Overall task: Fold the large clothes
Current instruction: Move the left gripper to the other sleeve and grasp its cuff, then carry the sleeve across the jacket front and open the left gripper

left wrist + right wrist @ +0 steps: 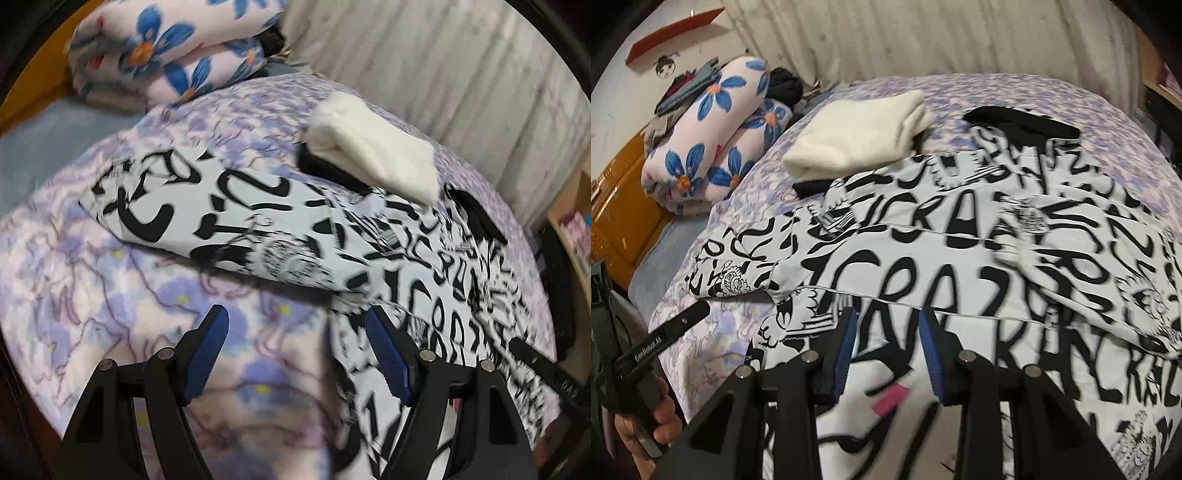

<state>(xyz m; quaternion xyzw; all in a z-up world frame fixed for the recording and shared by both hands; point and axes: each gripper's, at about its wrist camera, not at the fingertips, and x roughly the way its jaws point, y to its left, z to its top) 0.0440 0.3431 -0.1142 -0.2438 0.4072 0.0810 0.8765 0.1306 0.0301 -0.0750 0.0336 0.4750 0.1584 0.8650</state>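
A large white garment with black lettering (280, 225) lies spread on the bed, one sleeve stretched to the left; it fills the right wrist view (979, 251). My left gripper (297, 325) is open and empty, over the purple bedspread just left of the garment's edge. My right gripper (888, 325) is open, hovering over the garment's near hem, holding nothing. The left gripper's handle and the hand on it show in the right wrist view (653, 350).
A folded white garment (857, 136) lies on a black one behind the printed garment, with another black piece (1019, 122) to its right. A rolled blue-flowered quilt (713, 133) lies far left. The purple floral bedspread (92, 295) covers the bed. A pale wall stands behind.
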